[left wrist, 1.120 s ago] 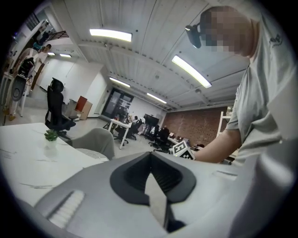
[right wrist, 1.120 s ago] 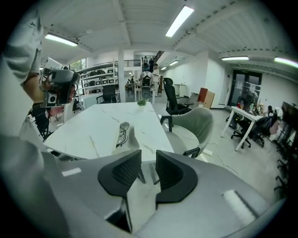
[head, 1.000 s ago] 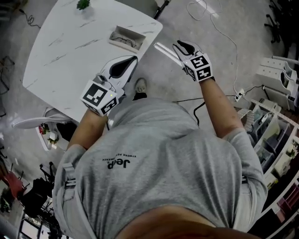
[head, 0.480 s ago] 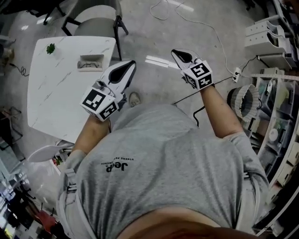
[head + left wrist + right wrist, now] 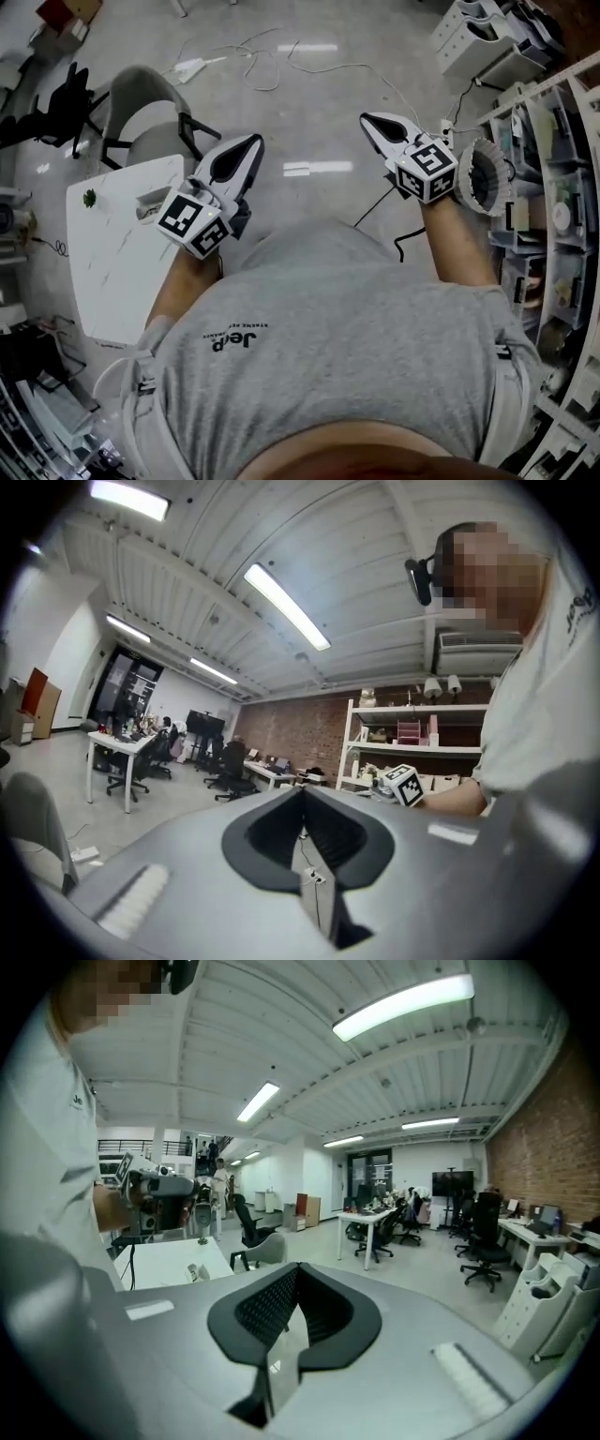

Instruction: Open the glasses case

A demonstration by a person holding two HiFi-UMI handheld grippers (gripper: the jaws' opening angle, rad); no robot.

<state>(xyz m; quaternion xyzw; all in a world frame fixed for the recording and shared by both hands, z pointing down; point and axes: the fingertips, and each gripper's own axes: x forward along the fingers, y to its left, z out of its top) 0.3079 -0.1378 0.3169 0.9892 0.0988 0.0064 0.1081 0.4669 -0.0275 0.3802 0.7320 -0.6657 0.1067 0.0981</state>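
Left gripper (image 5: 246, 145), right gripper (image 5: 373, 120) lifted off table (image 5: 112, 262); both shut, empty, right just closed. Glasses case (image 5: 150, 201) left behind: likely done.

Left gripper (image 5: 251, 143) has jaws together; right gripper (image 5: 371, 121), empty, just closed.

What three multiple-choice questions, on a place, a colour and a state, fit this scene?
1. The white table stands at the person's: A left; B right; C back.
2. The T-shirt is: A red; B grey; C green.
3. The right hand-held gripper is: A wide open; B shut on a case; C shut, empty.
1 A: it lies beside the left hand-held gripper. 2 B: plain grey cloth. 3 C: its jaws meet on nothing.
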